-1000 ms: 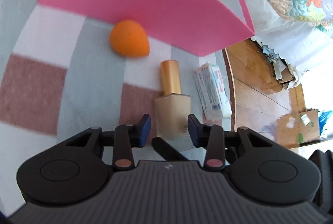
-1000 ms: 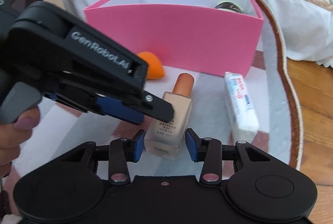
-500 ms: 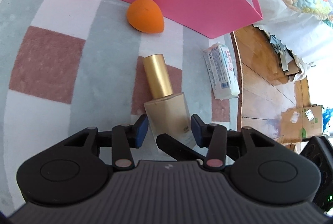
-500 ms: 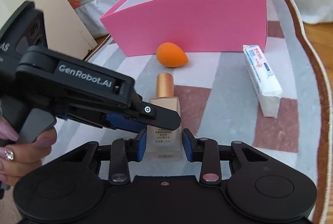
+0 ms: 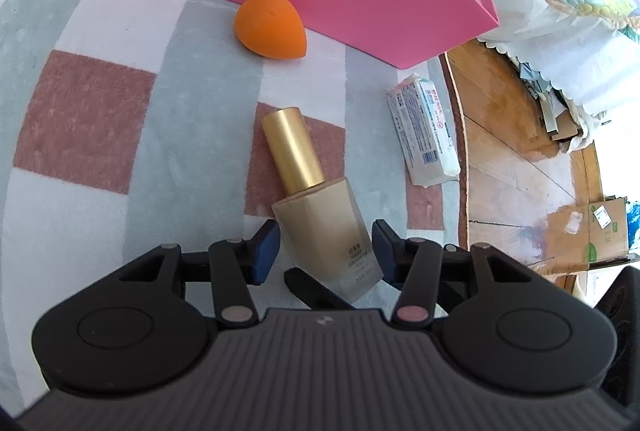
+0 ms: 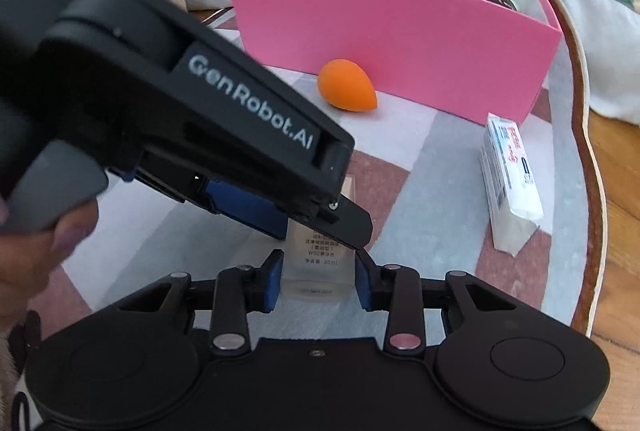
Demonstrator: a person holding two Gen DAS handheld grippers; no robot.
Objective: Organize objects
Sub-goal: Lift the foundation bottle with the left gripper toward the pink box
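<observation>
Status: the task is partly done. The pink box already holds at least one dark-lidded item at its far end; the rest of its inside is hidden.

Three items are left on the rug:
- bottle, lying flat, gold cap toward the box;
- orange sponge, just beside the box wall;
- white packet, near the box corner.

Left tool: spread apart, one finger on each side of the bottle body, gaps visible.

Right tool: straddles the bottle base, pads close to or touching the glass; whether it grips cannot be told.

Judged step in hand: grasping the bottle for transfer to the box.
</observation>
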